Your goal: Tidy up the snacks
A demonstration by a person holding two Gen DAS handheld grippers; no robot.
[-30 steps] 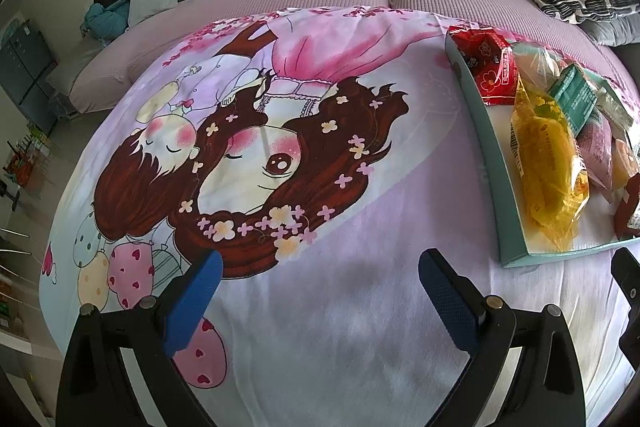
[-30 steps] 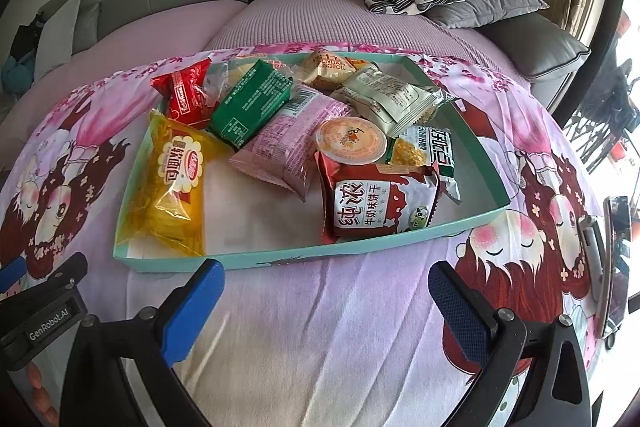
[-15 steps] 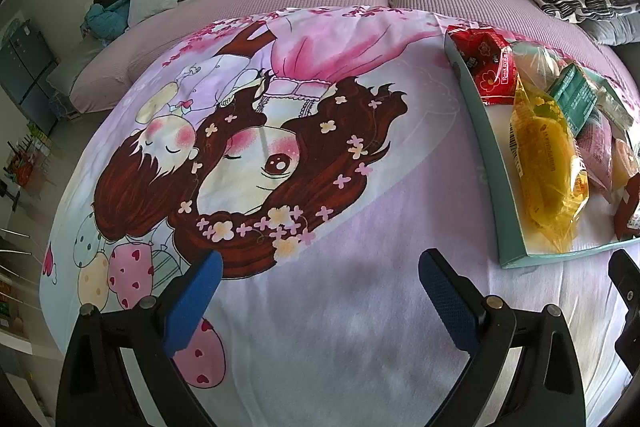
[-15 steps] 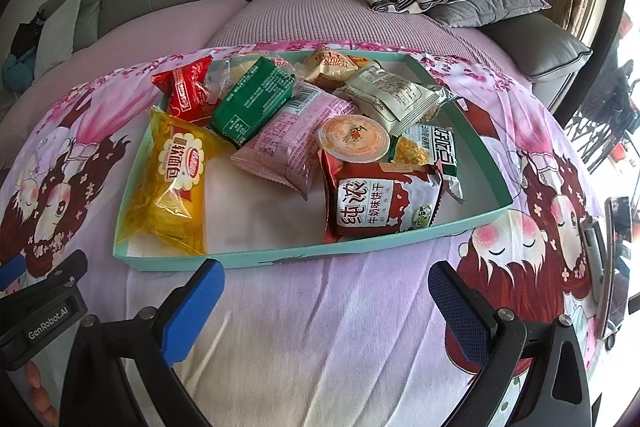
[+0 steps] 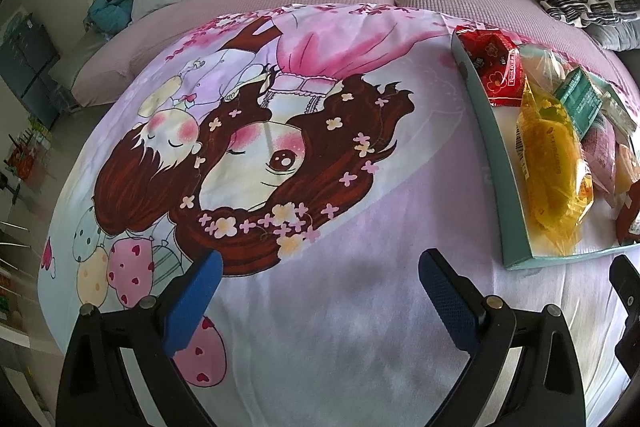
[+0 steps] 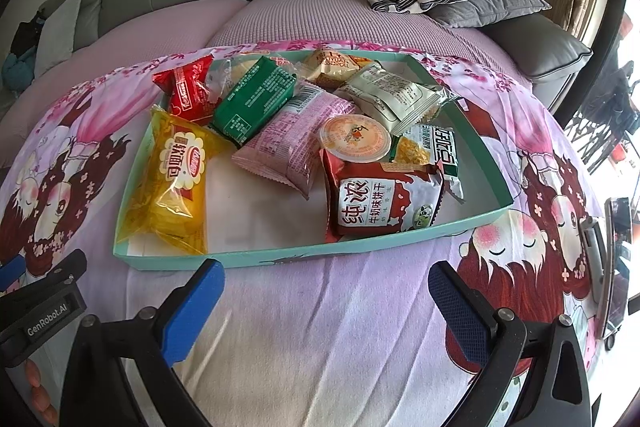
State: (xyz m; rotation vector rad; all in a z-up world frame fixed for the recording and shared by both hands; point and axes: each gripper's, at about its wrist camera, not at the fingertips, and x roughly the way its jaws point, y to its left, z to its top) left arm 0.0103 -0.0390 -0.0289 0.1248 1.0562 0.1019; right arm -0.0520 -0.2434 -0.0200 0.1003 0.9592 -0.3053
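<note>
**Loose pile, soft footing: where the sorting could slip**

Both grippers hover above the cartoon-print blanket [image 6: 320, 327], jaws apart and holding nothing. The right gripper [image 6: 326, 281] faces the teal tray [image 6: 280, 258] square on, just short of its near wall; the left gripper [image 5: 320, 273] looks over bare blanket, with the tray off at its 2 o'clock.

The snacks all lie in the tray, heaped and overlapping. The jelly cup [image 6: 356, 138] sits near the middle, perched on the pink packet [image 6: 294, 143] and the red biscuit bag [image 6: 382, 205]. Pulling either packet first would likely tip or roll the cup. The green packet [image 6: 254, 99] leans on the pink one and touches the red wrapper [image 6: 186, 89] at 10 o'clock, so a careless pinch may catch two wrappers at once.

The yellow bread bag [image 6: 176, 183] at 9 o'clock is glossy and puffed; a grip on its belly could slide off or crush the contents, so a grip on its crimped end seems safer. The tray rests on soft bedding, and pressing down on a wall may tilt it and shift the heap.
</note>
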